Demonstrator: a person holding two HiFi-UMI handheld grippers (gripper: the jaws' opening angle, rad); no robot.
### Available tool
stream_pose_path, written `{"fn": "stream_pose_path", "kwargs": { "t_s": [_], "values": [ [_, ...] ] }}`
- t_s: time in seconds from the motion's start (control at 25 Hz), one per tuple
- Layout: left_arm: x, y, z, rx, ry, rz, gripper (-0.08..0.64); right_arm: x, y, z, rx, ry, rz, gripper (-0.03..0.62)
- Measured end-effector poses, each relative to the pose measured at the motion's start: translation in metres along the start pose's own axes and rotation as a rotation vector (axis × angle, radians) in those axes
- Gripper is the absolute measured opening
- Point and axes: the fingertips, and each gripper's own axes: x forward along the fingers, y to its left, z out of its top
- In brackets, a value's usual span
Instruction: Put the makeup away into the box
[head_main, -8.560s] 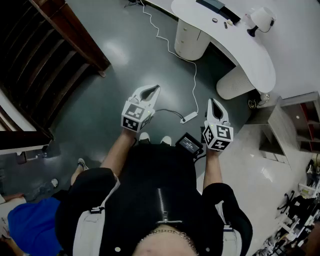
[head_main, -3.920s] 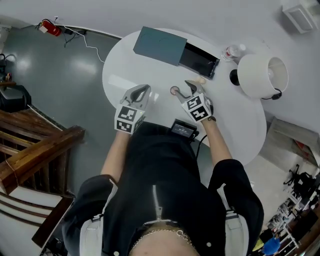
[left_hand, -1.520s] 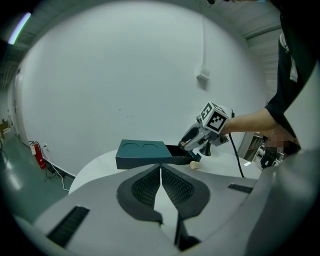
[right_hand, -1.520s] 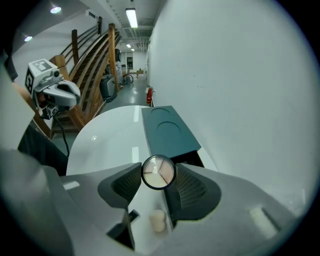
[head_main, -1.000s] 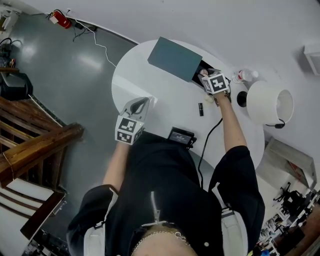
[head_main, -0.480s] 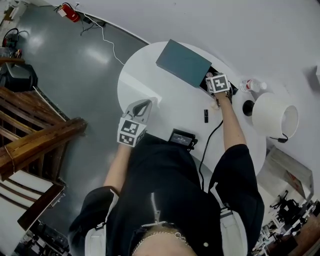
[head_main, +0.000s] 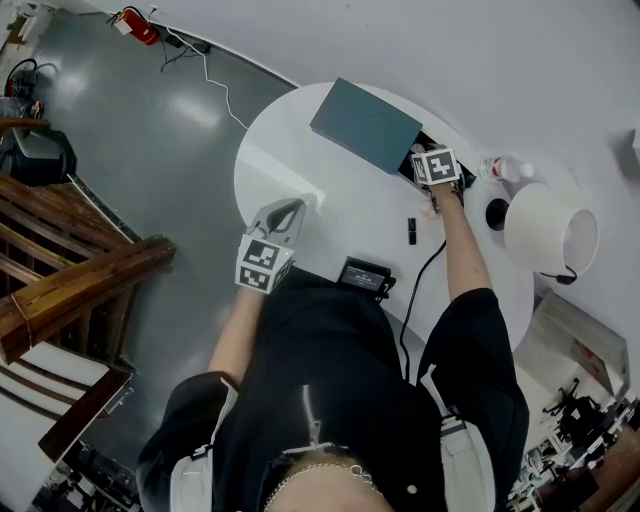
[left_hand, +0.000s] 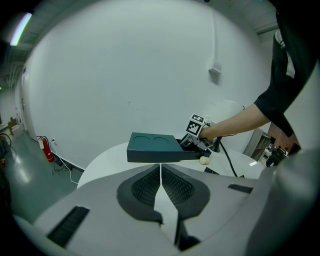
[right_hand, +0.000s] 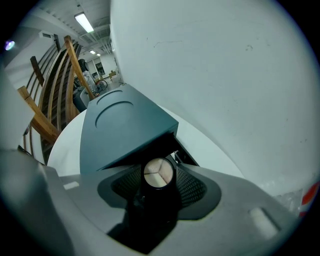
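A teal box (head_main: 366, 124) lies at the far side of the round white table (head_main: 300, 160), its black open end (right_hand: 174, 151) facing right. My right gripper (right_hand: 160, 183) is shut on a round black makeup pot with a beige top (right_hand: 159, 173), held right at that open end, below the lid's edge. In the head view its marker cube (head_main: 437, 165) covers the opening. My left gripper (left_hand: 161, 172) is shut and empty, hovering over the table's near edge. A black lipstick (head_main: 411, 231) and a small beige sponge ball (left_hand: 203, 160) lie on the table by the box.
A white lamp (head_main: 551, 232) and a clear bottle (head_main: 501, 169) stand to the right of the box. A black device (head_main: 362, 275) with a cable sits at the table's near edge. A wall runs right behind the table; wooden stairs (head_main: 70, 290) are at left.
My right gripper has sunk a little toward the box's open end with the pot in it. My left gripper has stayed where it was.
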Motion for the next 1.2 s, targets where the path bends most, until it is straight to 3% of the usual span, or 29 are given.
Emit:
{"fn": "stream_pose_path", "kwargs": {
  "t_s": [0.6, 1.2],
  "values": [
    [0.001, -0.018, 0.013, 0.045, -0.034, -0.047, 0.014, -0.078, 0.015, 0.011, -0.024, -0.191, -0.021, 0.21],
    [0.013, -0.048, 0.02, 0.097, -0.04, -0.13, 0.014, -0.131, 0.024, -0.052, -0.01, -0.246, -0.057, 0.21]
  ]
}}
